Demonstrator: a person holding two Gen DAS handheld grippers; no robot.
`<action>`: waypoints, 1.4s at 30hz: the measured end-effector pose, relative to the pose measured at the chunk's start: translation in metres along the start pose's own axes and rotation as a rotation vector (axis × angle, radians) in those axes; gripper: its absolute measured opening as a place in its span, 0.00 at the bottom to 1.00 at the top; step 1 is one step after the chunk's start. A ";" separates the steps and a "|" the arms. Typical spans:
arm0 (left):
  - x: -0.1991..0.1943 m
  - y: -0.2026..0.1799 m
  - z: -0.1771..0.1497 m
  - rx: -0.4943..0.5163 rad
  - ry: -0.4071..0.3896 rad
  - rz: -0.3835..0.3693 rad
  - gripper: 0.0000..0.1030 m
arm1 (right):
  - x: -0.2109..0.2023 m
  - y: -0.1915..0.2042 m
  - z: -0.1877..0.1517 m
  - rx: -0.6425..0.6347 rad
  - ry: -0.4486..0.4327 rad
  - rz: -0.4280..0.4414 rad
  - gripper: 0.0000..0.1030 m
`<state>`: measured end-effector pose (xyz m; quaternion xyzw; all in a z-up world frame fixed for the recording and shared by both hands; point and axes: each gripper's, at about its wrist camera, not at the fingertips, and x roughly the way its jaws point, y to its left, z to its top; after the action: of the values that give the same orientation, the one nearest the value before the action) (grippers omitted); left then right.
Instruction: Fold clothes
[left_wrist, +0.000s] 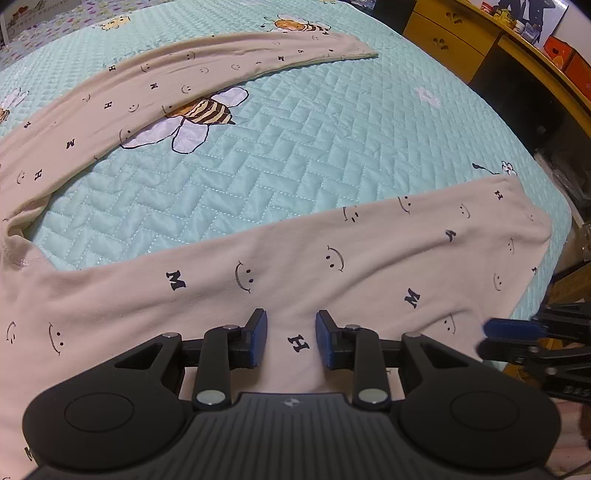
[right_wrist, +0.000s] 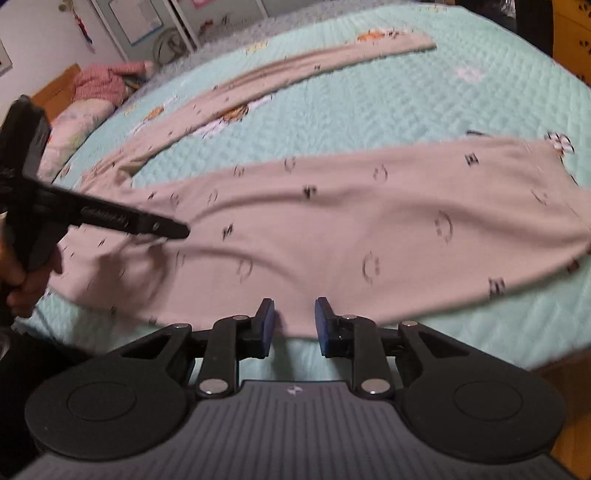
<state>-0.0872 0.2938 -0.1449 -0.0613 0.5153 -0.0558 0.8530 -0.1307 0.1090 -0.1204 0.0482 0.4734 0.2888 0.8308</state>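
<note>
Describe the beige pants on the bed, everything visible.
The pants are soft beige knit, printed with black smiley faces and the letters M and H. They lie flat on the teal quilted bedspread, legs spread in a V: one leg near, the other stretched farther away. The open left gripper hovers over the near leg; the open right gripper is at its edge.

Beige trousers (left_wrist: 295, 258) (smiley-printed) spread flat.
</note>
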 end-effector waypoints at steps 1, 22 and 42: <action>0.000 -0.001 0.000 0.001 0.000 0.003 0.30 | -0.006 -0.002 0.003 0.020 -0.005 0.003 0.25; 0.002 -0.012 0.001 0.025 0.007 0.067 0.32 | -0.045 -0.033 0.016 0.108 -0.188 -0.067 0.31; 0.003 -0.023 0.000 0.041 0.006 0.105 0.32 | -0.040 -0.087 0.000 0.194 -0.166 -0.210 0.45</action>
<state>-0.0867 0.2711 -0.1440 -0.0163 0.5190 -0.0216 0.8544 -0.1079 0.0161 -0.1207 0.1021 0.4311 0.1484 0.8841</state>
